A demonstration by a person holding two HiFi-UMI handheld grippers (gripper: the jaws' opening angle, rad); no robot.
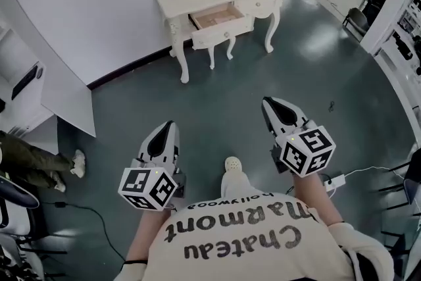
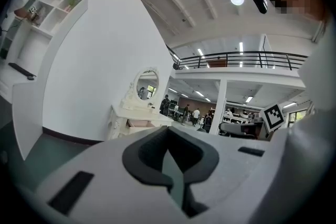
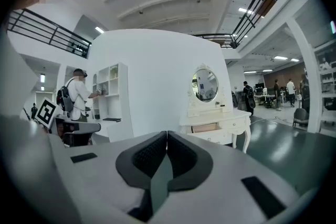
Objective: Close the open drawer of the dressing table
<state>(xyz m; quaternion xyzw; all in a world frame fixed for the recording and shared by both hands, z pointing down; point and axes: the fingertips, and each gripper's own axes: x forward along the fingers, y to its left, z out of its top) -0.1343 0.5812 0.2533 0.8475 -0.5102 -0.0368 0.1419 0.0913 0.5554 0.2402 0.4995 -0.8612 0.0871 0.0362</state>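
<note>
- The left gripper and the right gripper had white, tapering shells with black inner linings.
- Each carried a white cube printed with black square markers: the left cube and the right cube.
- The dark pads looked ribbed in the right gripper view.
- At the lower centre of the head view, the person wore a cream T-shirt with dark lettering, and a pale shoe.
</note>
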